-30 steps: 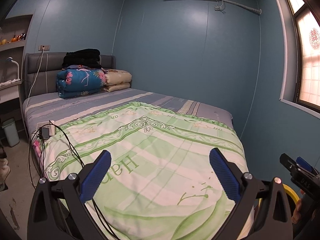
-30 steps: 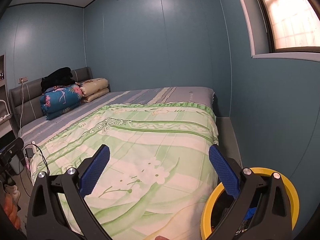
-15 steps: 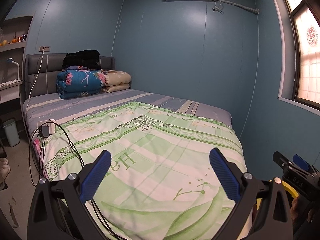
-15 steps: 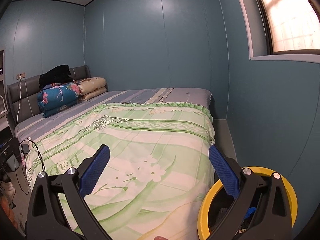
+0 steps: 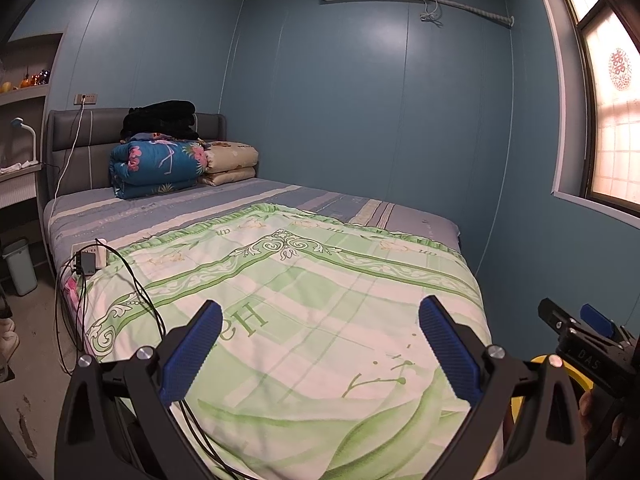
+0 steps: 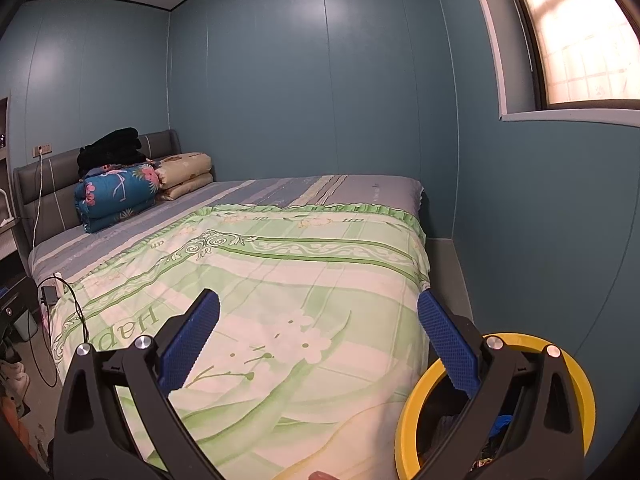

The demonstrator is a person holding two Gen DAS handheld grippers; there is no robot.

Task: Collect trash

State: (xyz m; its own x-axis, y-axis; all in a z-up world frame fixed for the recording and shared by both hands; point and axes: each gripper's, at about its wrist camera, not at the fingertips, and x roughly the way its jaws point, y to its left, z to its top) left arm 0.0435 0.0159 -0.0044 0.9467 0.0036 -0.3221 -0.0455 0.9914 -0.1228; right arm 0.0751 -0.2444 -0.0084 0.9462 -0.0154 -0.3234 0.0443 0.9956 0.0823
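A yellow-rimmed bin [image 6: 416,404] stands on the floor at the bed's right foot corner, with dark and blue items inside; its rim also shows in the left wrist view [image 5: 576,376]. My left gripper [image 5: 320,344] is open and empty, held above the green floral quilt [image 5: 304,304]. My right gripper [image 6: 318,344] is open and empty over the same quilt [image 6: 280,280], its right finger in front of the bin. The right gripper shows at the right edge of the left wrist view [image 5: 588,344]. No loose trash shows on the bed.
Folded blue quilt [image 5: 156,168], pillows [image 5: 230,162] and black clothes [image 5: 160,118] lie at the headboard. A power strip with chargers and cables [image 5: 88,258] sits on the bed's left edge. A small pale bin [image 5: 18,266] stands on the floor at left.
Both views have drifted slightly backward and upward from the bed. Both grippers stay open and empty.
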